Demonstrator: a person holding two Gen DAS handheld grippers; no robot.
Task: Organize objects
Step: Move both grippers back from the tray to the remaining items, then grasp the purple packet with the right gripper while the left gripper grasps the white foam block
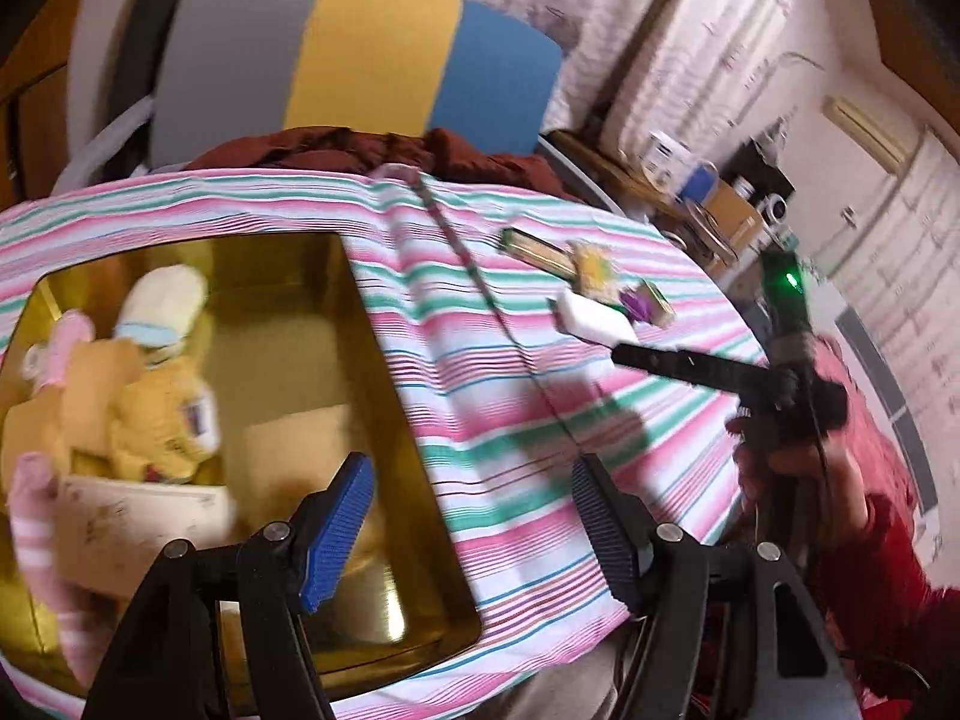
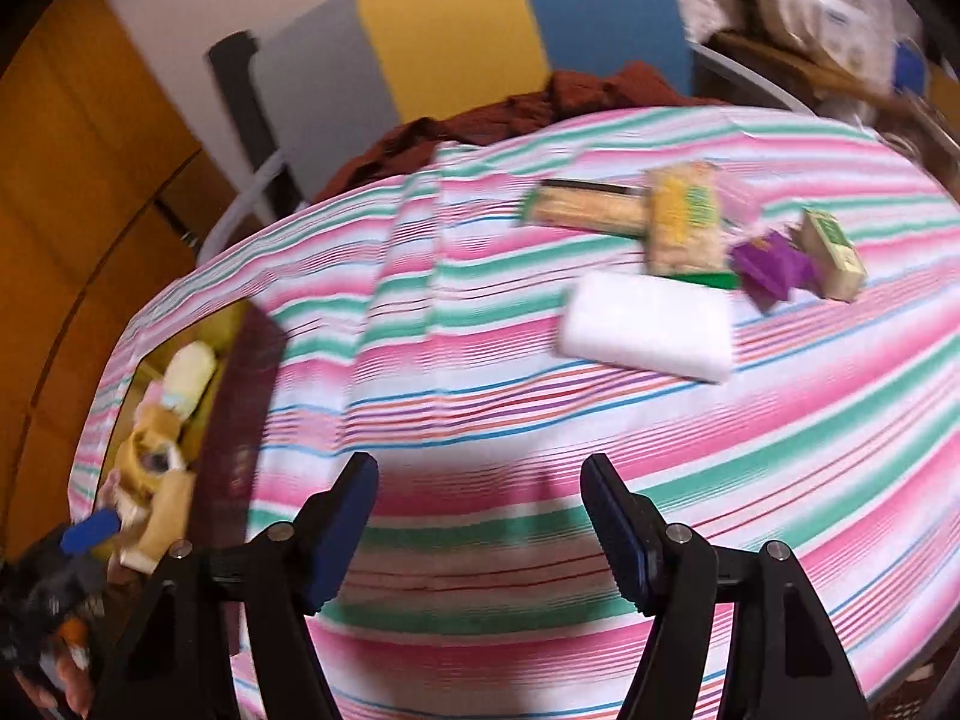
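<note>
1. Both pairs of jaws stand wide and hold nothing. The left gripper hangs over the near right corner of the tin: its left pad is above the gold interior and its right pad above the striped cloth. The right gripper hangs over bare cloth near the table's front edge, touching nothing.

2. The tin sits at the left of the table. It already holds a yellow plush, a pink-striped soft toy and a pale card or packet at the front; blur hides finer detail. Much of the gold floor is bare.

3. Well apart from the tin, on the far right of the table, five things remain in a loose cluster:
   - a white block, nearest the right gripper;
   - a yellow packet just behind it;
   - a long flat packet touching the yellow one on its left;
   - a purple thing;
   - a small green-and-tan box beside the purple one.

4. By this layout the task looks partly done: some things are packed, five remain out if all are meant for the tin. The right gripper points toward the cluster, so the white block seems the likeliest next pick, though nothing is gripped yet.

5. In the left view, the right gripper's black finger reaches close to the white block; whether they touch cannot be told.
</note>
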